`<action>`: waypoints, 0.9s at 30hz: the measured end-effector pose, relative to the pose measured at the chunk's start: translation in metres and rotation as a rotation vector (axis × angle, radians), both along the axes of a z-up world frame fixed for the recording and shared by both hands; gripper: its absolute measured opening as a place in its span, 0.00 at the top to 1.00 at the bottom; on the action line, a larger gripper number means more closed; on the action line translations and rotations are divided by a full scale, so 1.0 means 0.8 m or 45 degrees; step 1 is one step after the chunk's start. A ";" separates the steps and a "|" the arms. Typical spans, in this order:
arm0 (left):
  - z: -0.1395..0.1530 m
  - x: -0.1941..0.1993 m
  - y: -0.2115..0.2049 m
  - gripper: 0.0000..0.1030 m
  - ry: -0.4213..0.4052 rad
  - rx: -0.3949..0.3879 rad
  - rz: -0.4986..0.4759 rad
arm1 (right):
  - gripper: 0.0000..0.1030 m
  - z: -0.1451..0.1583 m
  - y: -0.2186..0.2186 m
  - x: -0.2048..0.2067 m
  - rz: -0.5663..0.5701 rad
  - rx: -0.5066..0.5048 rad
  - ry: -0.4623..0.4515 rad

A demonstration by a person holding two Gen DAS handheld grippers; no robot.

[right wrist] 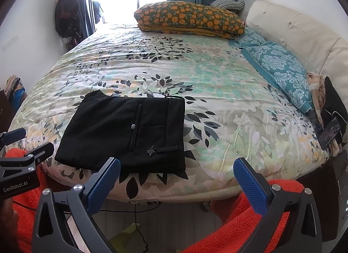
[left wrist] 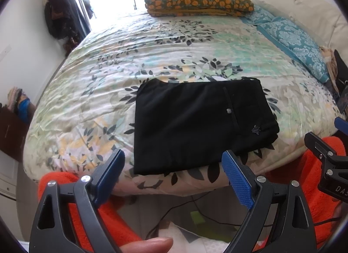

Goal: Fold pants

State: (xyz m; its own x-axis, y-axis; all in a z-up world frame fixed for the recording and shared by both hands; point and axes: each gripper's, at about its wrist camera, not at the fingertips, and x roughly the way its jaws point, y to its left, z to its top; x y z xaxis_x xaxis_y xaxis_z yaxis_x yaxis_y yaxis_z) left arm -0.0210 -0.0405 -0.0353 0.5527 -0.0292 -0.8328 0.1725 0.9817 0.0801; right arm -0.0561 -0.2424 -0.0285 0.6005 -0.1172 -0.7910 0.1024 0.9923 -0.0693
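Blue-padded left tongs (left wrist: 174, 166) hung nearest the lens, spread wide and holding nothing, poised off the near edge of the bed (left wrist: 91, 61) above the floor; a fingertip (left wrist: 150, 245) of the person showed at the very bottom of that view; the right tongs (right wrist: 177, 173) were likewise wide apart and empty, hovering just short of the mattress edge; and there lay the pants (left wrist: 187, 122), black, already folded into a compact rectangle flat on the floral cover near the front edge, touching neither tool; by the look of it the folding was done or nearly so, and both tongs sat back clear of the cloth, probably so as not to drag the neat stack; orange fleece sleeves (right wrist: 243, 216) flanked both tools; the left view showed the pants dead ahead between its fingers, while the right view placed them off to its left and alone revealed a phone-like screen (right wrist: 330, 132) at the bed's far right edge; both views took in an orange-flowered pillow (right wrist: 189, 17) at the far end and teal pillows (right wrist: 282, 72) by the cream headboard (right wrist: 304, 33).
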 end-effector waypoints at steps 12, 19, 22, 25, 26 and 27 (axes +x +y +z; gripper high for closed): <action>-0.001 0.002 -0.002 0.10 -0.007 0.033 0.019 | 0.00 0.002 0.000 0.000 0.004 0.008 0.002; -0.001 0.001 0.002 0.10 -0.011 0.049 0.040 | 0.00 0.003 -0.001 0.003 0.005 0.015 0.005; 0.000 0.002 0.003 0.10 -0.011 0.043 0.041 | 0.00 0.004 0.002 0.002 0.012 0.013 -0.002; 0.000 0.002 0.004 0.10 -0.009 0.036 0.041 | 0.00 0.004 0.005 0.003 0.017 0.008 -0.002; 0.000 0.001 0.004 0.11 -0.007 0.034 0.042 | 0.00 0.004 0.005 0.003 0.017 0.007 0.001; -0.001 0.001 0.004 0.10 -0.006 0.032 0.042 | 0.00 0.003 0.004 0.003 0.017 0.006 0.006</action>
State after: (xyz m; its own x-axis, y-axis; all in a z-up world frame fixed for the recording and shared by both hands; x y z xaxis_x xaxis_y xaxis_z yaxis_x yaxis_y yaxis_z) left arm -0.0203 -0.0374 -0.0360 0.5569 0.0102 -0.8305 0.1397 0.9845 0.1058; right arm -0.0537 -0.2388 -0.0263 0.5980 -0.1055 -0.7945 0.0892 0.9939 -0.0648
